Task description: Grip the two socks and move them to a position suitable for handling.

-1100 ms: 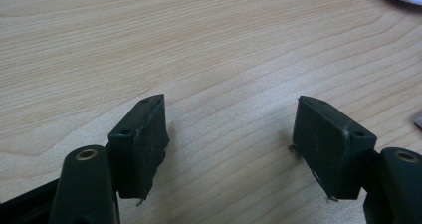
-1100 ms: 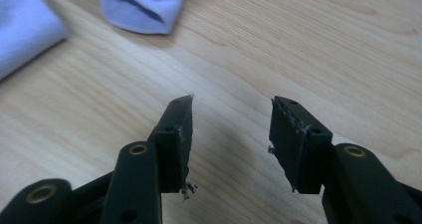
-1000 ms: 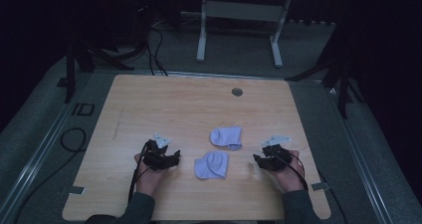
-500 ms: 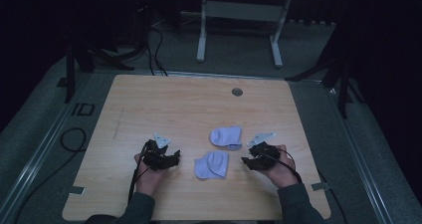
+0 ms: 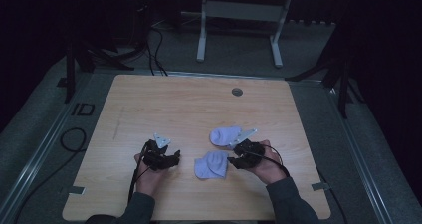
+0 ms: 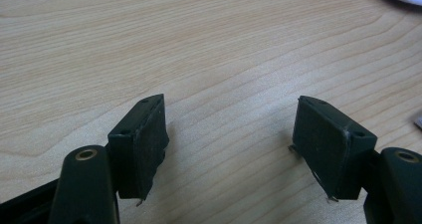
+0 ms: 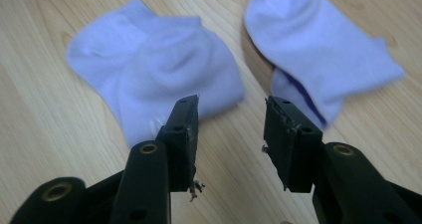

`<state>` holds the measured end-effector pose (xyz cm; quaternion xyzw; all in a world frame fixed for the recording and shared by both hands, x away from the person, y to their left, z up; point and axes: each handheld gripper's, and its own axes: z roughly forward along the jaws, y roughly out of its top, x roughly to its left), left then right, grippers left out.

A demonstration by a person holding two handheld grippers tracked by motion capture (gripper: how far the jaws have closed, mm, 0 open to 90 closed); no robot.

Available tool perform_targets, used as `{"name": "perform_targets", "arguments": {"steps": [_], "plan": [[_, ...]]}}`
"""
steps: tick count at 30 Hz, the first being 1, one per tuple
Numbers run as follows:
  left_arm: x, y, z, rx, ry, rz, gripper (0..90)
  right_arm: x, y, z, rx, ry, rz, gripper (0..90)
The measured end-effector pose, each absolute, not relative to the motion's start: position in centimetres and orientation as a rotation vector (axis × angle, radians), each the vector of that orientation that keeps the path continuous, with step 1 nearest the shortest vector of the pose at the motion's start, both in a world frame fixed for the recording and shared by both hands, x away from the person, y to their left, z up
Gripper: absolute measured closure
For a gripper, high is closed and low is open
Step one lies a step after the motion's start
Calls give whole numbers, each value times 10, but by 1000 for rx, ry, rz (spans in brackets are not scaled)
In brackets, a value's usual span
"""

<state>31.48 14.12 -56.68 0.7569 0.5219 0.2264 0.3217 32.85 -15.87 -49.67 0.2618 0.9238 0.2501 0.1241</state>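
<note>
Hovering beside two white socks — near sock (image 5: pixel 211 164), far sock (image 5: pixel 225 135) — right gripper (image 5: pixel 230 161), jaws spread, nothing between. Left gripper (image 5: pixel 175 158) spread wide over bare table (image 5: pixel 174 104).

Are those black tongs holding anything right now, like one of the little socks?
Nothing is held. The left tongs stand open over bare wood, and the right tongs are open just short of the two socks.

The table (image 6: pixel 209 50) is pale wood with a smooth, matt grain. Both socks (image 7: pixel 159 74) (image 7: pixel 318 50) are soft, white knitted cloth, one ribbed at its cuff. The gripper (image 7: pixel 231 134) jaws look like matt black plastic with scuffed edges.
</note>
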Motion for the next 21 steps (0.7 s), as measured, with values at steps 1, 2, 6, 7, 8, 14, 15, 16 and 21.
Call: {"name": "perform_targets", "arguments": {"steps": [1, 2, 6, 7, 8, 14, 15, 16, 21], "plan": [[315, 141, -567, 1987, 1371, 594, 299, 329, -156, -496, 758, 2698, 734, 585], [315, 141, -567, 1987, 1371, 595, 299, 329, -153, -495, 749, 2703, 734, 596], [315, 141, -567, 1985, 1372, 595, 298, 334, -141, -495, 724, 2725, 746, 653], [315, 141, -567, 1982, 1372, 596, 298, 335, -137, -496, 716, 2732, 749, 666], [315, 141, -567, 1979, 1374, 596, 298, 335, -134, -496, 710, 2735, 749, 677], [315, 141, -567, 1985, 1370, 596, 298, 337, -106, -497, 634, 2769, 736, 759], [315, 141, -567, 1985, 1370, 596, 298, 338, -101, -498, 620, 2773, 735, 774], [315, 141, -567, 1985, 1371, 596, 298, 338, -98, -499, 615, 2780, 732, 790], [315, 141, -567, 1984, 1371, 596, 298, 343, -83, -508, 595, 2818, 693, 820]]}}
